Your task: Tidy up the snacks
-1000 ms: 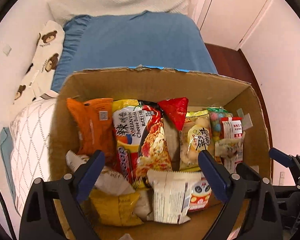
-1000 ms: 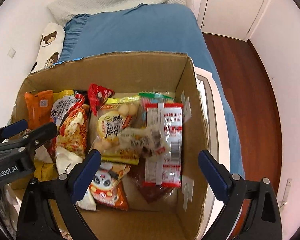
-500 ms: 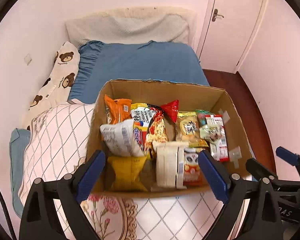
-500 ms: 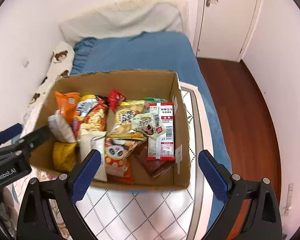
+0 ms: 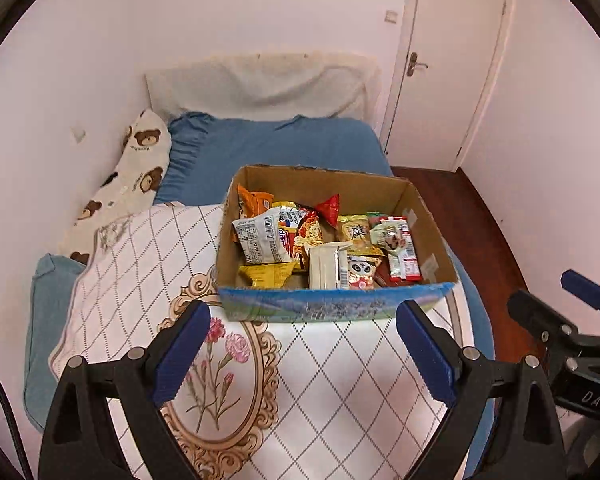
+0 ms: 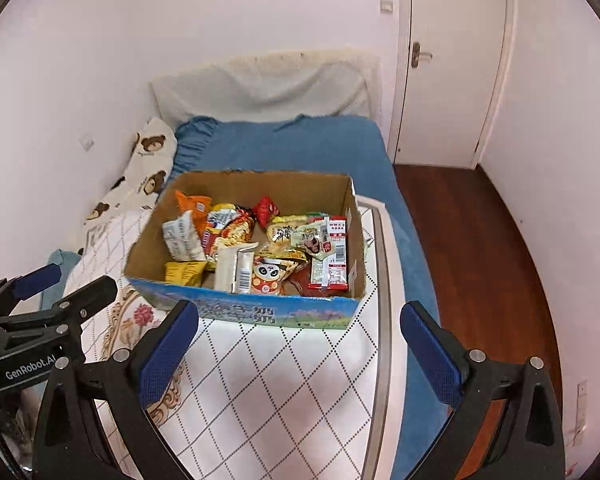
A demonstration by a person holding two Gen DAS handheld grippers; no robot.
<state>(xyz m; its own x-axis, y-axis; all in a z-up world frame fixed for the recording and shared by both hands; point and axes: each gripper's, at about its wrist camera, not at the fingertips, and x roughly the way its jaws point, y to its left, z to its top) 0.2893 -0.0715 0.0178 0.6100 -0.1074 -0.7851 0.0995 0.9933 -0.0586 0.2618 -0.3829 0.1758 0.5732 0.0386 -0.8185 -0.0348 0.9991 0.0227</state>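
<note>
An open cardboard box [image 5: 332, 308] with a blue printed front stands on the bed. Inside it are several snack packets: an orange bag [image 5: 254, 200], a white barcoded pack [image 5: 260, 240], a noodle packet [image 5: 310, 232], a yellow bag [image 5: 264, 276], a panda packet [image 5: 362, 272] and a red-and-white pack [image 5: 404, 256]. My left gripper [image 5: 300, 320] hangs open in front of and above the box, holding nothing. In the right wrist view the same box [image 6: 244, 308] lies ahead. My right gripper [image 6: 300, 316] is opening its jaws with nothing between them.
The box rests on a white quilted cover [image 5: 332, 380] with a flower print, over a blue bed sheet [image 5: 284, 144]. A bear-print pillow [image 5: 136, 168] lies by the left wall. A wood floor [image 6: 480, 240] and a shut door [image 6: 452, 60] are to the right.
Both grippers have drawn back and risen away from the box. The box looked close and filled the views; now it shows whole and farther off, with the room's walls and door in view.
</note>
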